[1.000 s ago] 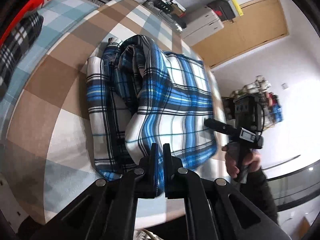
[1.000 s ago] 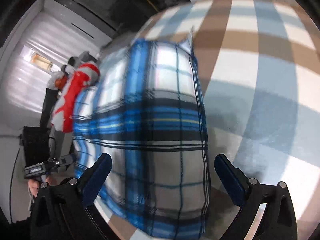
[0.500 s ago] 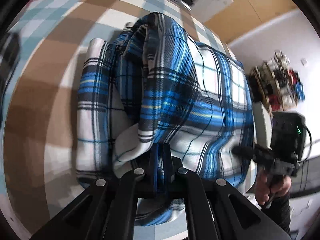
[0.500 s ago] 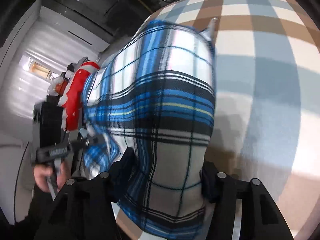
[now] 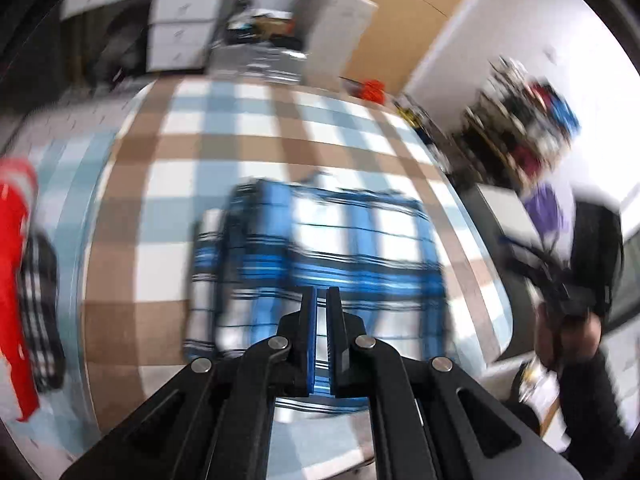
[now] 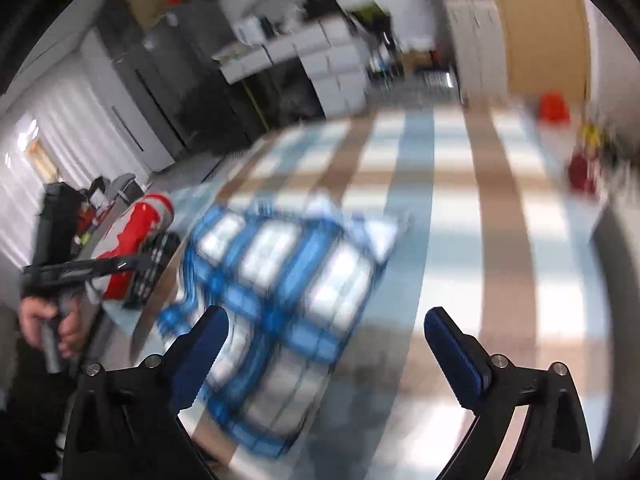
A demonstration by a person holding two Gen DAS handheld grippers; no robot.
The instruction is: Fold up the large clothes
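A blue, white and black plaid shirt (image 5: pixel 320 248) lies folded into a flat rectangle on the checked tablecloth (image 5: pixel 224 152), blurred by motion. My left gripper (image 5: pixel 322 300) hangs above the shirt's near edge, shut, with no cloth that I can make out between its pads. In the right wrist view the same shirt (image 6: pixel 280 292) lies below and left of my right gripper (image 6: pixel 325 316). Its jaws are opening wide and nothing is between them. My left gripper (image 6: pixel 148 258) shows there at the far left in a hand, pointing right, with no cloth hanging from it.
A red garment (image 5: pixel 16 240) and a black-and-white checked one (image 5: pixel 40 292) lie at the table's left edge. White drawer units (image 6: pixel 332 64) and dark cabinets stand beyond the far edge. A wooden door (image 6: pixel 544 32) and cluttered shelves (image 5: pixel 528 140) are at the right.
Both grippers have lifted up and back from the shirt. The left let go of the shirt's edge. The right closed partly around the fold, then opened. The shirt now lies flat.
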